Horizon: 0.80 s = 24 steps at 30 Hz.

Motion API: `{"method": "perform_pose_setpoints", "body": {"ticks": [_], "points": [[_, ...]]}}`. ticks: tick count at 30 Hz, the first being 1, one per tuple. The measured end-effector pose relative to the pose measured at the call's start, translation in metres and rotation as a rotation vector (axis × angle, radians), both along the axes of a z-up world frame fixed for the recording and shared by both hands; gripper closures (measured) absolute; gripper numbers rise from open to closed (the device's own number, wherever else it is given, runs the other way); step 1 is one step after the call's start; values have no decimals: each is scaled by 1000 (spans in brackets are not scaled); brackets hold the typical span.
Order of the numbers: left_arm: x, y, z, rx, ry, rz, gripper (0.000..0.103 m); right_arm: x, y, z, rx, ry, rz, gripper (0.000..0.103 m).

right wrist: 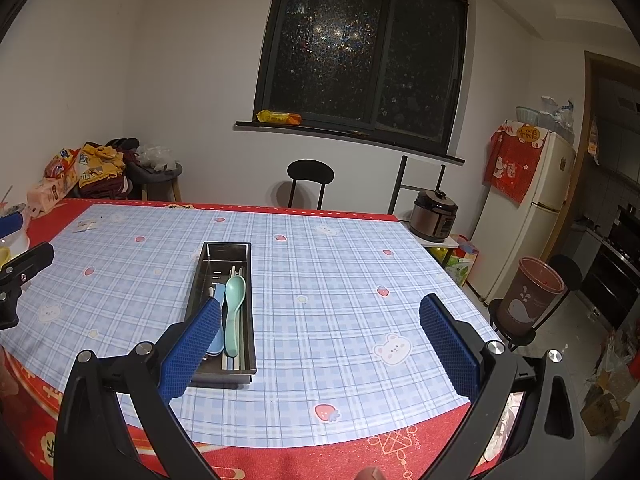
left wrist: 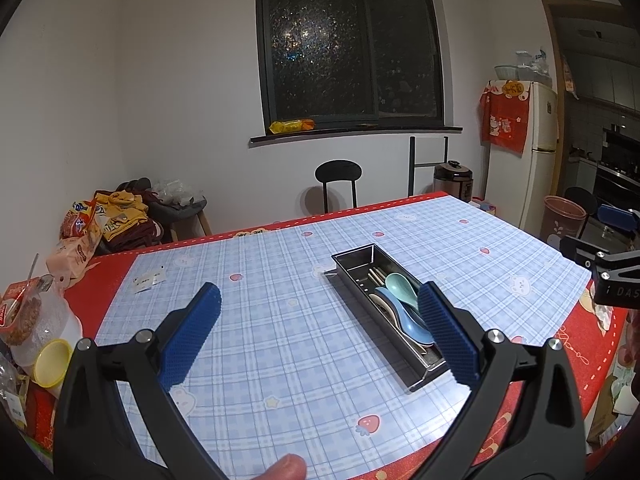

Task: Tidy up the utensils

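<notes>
A dark metal utensil tray (left wrist: 356, 258) (right wrist: 224, 252) lies on the blue plaid table mat. Inside it rest a teal spoon (left wrist: 401, 285) (right wrist: 234, 312), a blue spoon (left wrist: 404, 316) (right wrist: 219, 296), a cream spoon (left wrist: 380, 301) and chopsticks (left wrist: 376, 276) (right wrist: 236, 272). My left gripper (left wrist: 320, 312) hovers open above the mat, its right pad (left wrist: 444, 332) in front of the tray's near end. My right gripper (right wrist: 320, 320) is open too, its left pad (right wrist: 196, 344) over the tray's near corner. Neither holds anything. Each gripper shows at the edge of the other's view.
Snack bags, a clear jar and a yellow lid (left wrist: 50, 362) crowd the table's left edge. A black chair (right wrist: 310, 182) stands behind the table. A rice cooker (right wrist: 434, 216), a fridge (right wrist: 528, 208) and a brown bin (right wrist: 534, 292) stand to the right.
</notes>
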State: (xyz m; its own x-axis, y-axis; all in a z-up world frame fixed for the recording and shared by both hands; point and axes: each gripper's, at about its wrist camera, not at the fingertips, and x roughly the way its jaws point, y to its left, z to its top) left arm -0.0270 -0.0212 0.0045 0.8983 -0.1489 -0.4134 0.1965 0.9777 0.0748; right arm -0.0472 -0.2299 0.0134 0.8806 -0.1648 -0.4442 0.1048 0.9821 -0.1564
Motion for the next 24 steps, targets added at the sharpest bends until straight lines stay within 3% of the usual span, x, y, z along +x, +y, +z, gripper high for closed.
{"method": "perform_pose_setpoints", "body": {"ticks": [24], "points": [[10,-1,-12,-32,48,-24,6,7,-1,-9,13,16,3,6]]}}
